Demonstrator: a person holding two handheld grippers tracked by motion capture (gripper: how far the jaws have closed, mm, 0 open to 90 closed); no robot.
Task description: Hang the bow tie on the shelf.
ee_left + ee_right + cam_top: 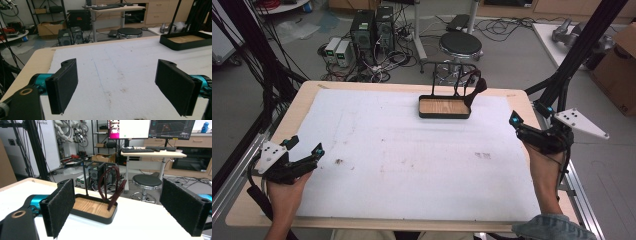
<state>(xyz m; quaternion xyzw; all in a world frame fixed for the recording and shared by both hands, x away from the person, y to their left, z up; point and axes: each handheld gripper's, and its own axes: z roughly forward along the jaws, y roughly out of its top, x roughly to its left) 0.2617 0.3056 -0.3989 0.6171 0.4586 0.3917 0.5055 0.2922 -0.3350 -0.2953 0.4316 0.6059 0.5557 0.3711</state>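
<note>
Right gripper (125, 207) jaws gape, stand (93, 207) well beyond them.

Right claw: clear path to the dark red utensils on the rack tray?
Probably yes. The right claw is open and empty, and bare white mat lies between it and the dark red utensils leaning over the tray.

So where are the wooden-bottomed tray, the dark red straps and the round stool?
tray (444, 106), high view, its wooden floor
dark red straps (110, 186), right gripper view, the hanging loops
stool (460, 44), high view, its seat
</note>
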